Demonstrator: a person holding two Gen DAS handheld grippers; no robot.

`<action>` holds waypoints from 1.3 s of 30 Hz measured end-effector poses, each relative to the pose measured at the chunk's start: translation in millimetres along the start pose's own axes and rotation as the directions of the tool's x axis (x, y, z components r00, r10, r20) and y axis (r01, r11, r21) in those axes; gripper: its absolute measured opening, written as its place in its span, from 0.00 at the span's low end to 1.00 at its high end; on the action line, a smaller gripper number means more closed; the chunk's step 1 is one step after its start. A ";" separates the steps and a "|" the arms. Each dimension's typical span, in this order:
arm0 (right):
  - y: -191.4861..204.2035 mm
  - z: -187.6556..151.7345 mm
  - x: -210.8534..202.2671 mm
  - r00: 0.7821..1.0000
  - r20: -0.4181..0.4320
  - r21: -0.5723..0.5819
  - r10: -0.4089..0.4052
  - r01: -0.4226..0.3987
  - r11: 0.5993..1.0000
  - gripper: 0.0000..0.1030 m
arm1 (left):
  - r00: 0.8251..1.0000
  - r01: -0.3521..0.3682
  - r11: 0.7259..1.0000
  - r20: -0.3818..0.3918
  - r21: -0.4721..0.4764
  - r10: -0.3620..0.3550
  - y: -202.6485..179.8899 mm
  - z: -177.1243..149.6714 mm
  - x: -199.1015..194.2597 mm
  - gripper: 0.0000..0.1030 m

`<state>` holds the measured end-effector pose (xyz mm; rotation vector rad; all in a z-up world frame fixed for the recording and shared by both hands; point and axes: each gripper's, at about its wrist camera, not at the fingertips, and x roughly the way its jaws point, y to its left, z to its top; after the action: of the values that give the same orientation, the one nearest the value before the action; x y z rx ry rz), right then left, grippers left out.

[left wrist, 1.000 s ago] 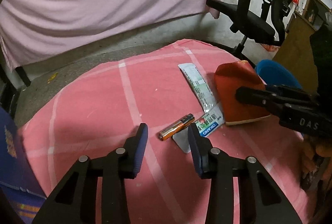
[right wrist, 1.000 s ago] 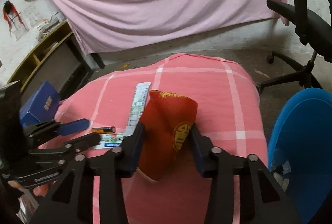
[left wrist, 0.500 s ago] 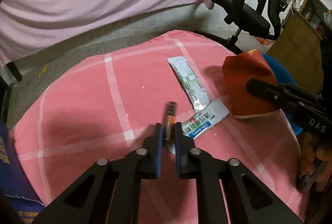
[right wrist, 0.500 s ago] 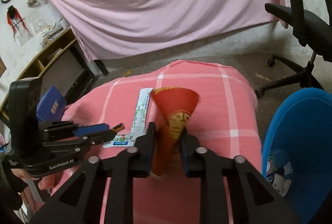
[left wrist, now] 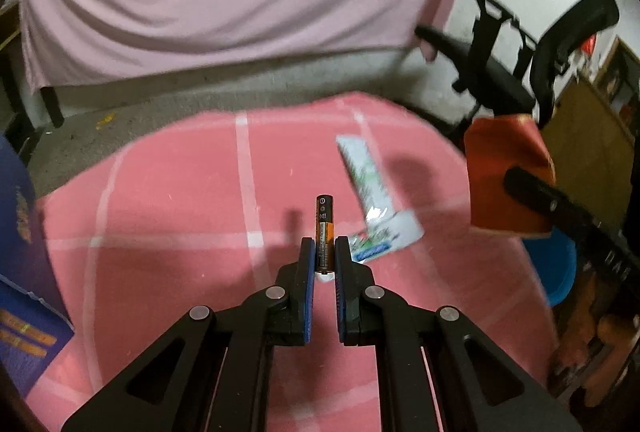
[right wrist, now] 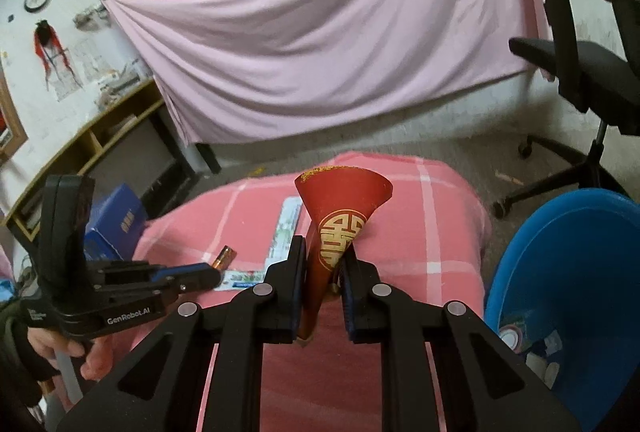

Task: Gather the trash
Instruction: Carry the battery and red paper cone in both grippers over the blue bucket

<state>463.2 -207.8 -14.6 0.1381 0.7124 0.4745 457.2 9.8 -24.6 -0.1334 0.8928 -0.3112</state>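
Note:
My left gripper is shut on a black and orange battery and holds it above the pink checked cloth. It also shows in the right wrist view, with the battery poking out. My right gripper is shut on a red envelope with a gold emblem, lifted off the cloth; the envelope also shows in the left wrist view. A flattened white toothpaste box lies on the cloth, also visible in the right wrist view.
A blue bin with some trash inside stands on the floor right of the table. A black office chair stands behind it. A blue box sits at the left. A pink sheet hangs at the back.
My left gripper closed on the battery and lifted it off the cloth. My right gripper closed on the red envelope and raised it.

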 end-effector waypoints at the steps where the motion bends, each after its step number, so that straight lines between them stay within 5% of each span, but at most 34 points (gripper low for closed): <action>1: 0.5 0.7 -3.0 1.000 0.015 -0.006 0.002 -0.001 1.000 0.13 | 1.000 -0.004 1.000 0.026 -0.001 0.004 -3.9 1.3 -5.7 0.07; 11: -0.6 6.3 -46.6 0.974 0.225 -0.054 -0.008 0.020 0.998 0.13 | 0.974 -0.022 0.998 0.228 0.064 0.007 -52.9 12.1 -54.0 0.07; 22: -14.3 4.3 -98.7 0.909 0.417 -0.050 -0.013 0.038 0.998 0.13 | 0.912 -0.049 0.978 0.408 0.203 -0.039 -125.2 5.8 -88.2 0.07; 29: -37.1 -3.2 -125.2 0.878 0.473 -0.027 -0.069 0.092 0.995 0.14 | 0.895 -0.028 0.959 0.434 0.283 -0.102 -169.1 1.0 -82.9 0.07; 39: -79.9 -17.9 -158.8 0.849 0.504 0.048 -0.157 0.154 0.987 0.14 | 0.908 0.026 0.933 0.382 0.358 -0.172 -228.1 4.3 -52.7 0.07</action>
<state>376.9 -352.8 44.2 0.2003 0.2013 0.2600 381.5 -189.3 72.7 0.0828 0.4037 -0.5126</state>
